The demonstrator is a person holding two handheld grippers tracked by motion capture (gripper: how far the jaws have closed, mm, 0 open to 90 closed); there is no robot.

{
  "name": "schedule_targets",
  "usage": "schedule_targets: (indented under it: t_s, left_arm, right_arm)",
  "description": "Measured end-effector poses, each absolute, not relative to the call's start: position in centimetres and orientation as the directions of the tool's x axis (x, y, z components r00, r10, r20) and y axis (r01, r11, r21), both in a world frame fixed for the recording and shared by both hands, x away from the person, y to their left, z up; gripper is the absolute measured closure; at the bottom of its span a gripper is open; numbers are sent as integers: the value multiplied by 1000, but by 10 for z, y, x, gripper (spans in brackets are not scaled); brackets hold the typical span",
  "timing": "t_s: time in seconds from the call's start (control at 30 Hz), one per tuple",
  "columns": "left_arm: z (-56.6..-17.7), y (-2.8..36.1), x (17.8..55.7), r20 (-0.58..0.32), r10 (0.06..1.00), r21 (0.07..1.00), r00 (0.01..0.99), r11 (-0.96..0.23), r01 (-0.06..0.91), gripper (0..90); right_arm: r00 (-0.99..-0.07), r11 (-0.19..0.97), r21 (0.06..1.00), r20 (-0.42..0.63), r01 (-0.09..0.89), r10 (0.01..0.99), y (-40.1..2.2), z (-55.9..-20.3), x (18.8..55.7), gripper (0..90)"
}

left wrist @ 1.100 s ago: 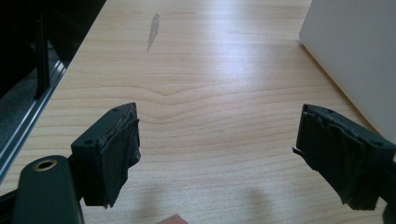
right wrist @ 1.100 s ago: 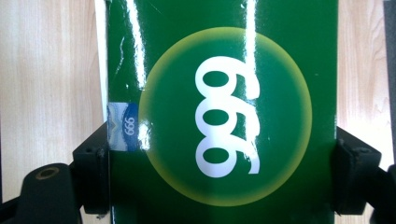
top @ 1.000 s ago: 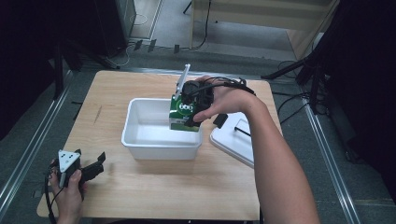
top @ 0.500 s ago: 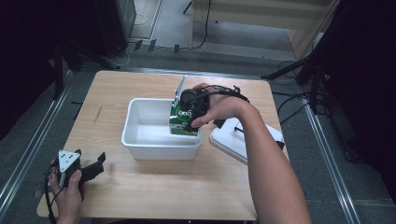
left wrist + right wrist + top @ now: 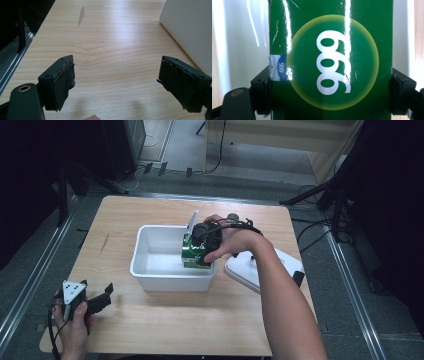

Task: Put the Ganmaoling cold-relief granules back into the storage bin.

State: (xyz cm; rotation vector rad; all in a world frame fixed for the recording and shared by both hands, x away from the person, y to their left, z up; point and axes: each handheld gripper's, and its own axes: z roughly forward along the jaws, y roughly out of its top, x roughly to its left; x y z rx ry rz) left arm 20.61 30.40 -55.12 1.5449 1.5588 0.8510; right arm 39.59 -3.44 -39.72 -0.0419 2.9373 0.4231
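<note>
On the wooden surface (image 5: 150, 330) stands a white bin (image 5: 150, 270). Inside its right end, the right hand-held gripper (image 5: 202, 247) clamps a green box (image 5: 329, 60) marked "999". The left hand-held gripper (image 5: 116, 85) gapes empty.

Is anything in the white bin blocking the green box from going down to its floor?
Nothing visible: the green box, held in the right gripper, hangs inside the white bin, whose visible floor is bare.
</note>
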Motion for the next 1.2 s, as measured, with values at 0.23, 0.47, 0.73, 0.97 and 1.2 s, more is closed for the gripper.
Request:
schedule_targets:
  t_s: [0.23,0.47,0.73,0.97,1.2]
  left_arm:
    - [-551,304,207,-67,997,870,29,45,490,143]
    - [-551,304,207,-67,997,870,31,43,491,144]
    - [-551,304,207,-67,997,868,32,43,495,144]
    - [-551,304,207,-67,997,867,33,42,496,144]
    - [-551,304,207,-64,997,868,30,41,495,144]
  right_arm:
    - [-985,959,278,-174,-48,1,-33,-409,400,159]
    - [-988,971,239,-155,-28,10,-27,-419,402,158]
    - [-987,979,203,-163,-35,-2,-21,-429,404,154]
    - [-989,980,197,-146,-31,-2,-20,-433,406,148]
    - [-991,980,199,-136,-22,5,-20,-434,406,143]
